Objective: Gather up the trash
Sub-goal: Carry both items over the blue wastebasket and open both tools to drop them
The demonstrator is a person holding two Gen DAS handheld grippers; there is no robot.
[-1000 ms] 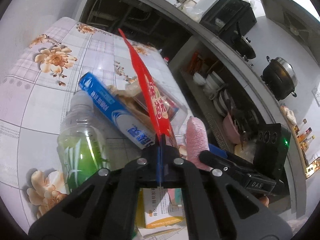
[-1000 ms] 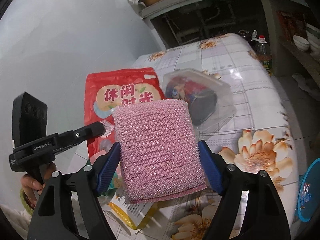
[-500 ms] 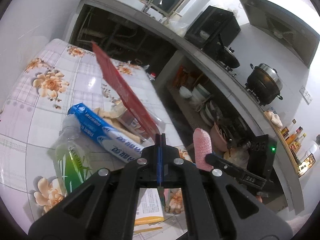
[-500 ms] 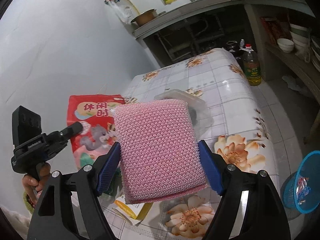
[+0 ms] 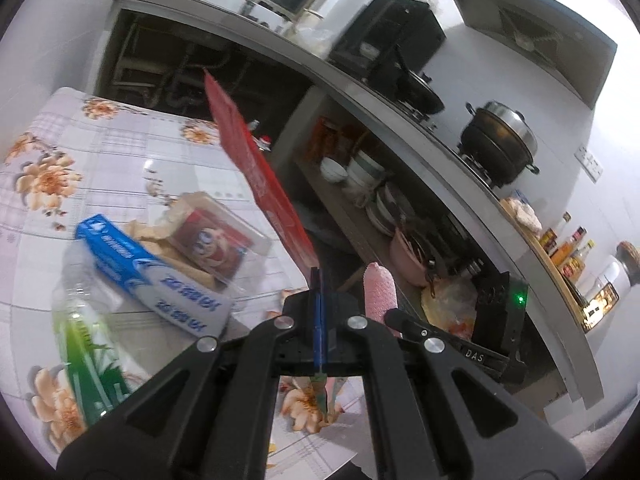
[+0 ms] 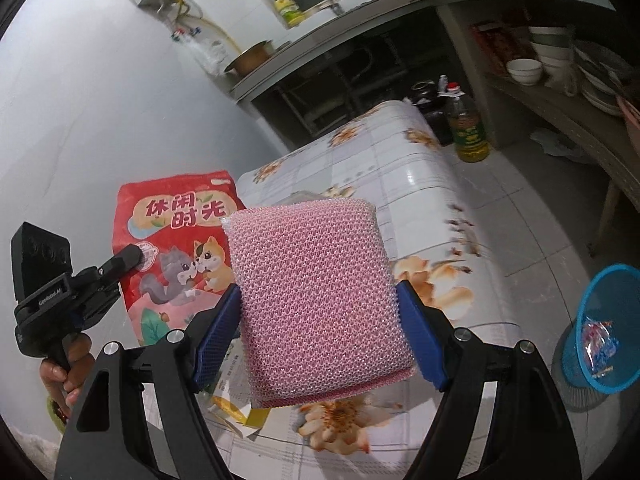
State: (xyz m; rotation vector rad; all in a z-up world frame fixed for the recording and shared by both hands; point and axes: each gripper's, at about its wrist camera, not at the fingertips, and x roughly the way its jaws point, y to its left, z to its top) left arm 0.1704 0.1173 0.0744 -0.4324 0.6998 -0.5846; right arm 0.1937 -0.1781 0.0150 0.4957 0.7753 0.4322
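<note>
the red snack bag (image 5: 260, 172) stands on edge in the air above the desk (image 5: 120, 152), its lower corner pinched flat in the left claw (image 5: 319, 280), whose jaws are fully closed on it. from the right wrist view the same bag (image 6: 176, 248) shows its printed face, held up by the left claw (image 6: 134, 255) with a hand (image 6: 64, 372) on the grip below. the right claw (image 6: 320, 312) clamps a pink mesh sponge (image 6: 320, 292) between its blue pads (image 6: 420, 344), over the desk's near edge. on the desk lie a blue box (image 5: 152, 276), a clear bottle (image 5: 84, 332) beside it and a clear plastic container (image 5: 216, 236) behind. a blue basket (image 6: 600, 332) with some wrappers in it stands on the floor off the desk's right edge.
</note>
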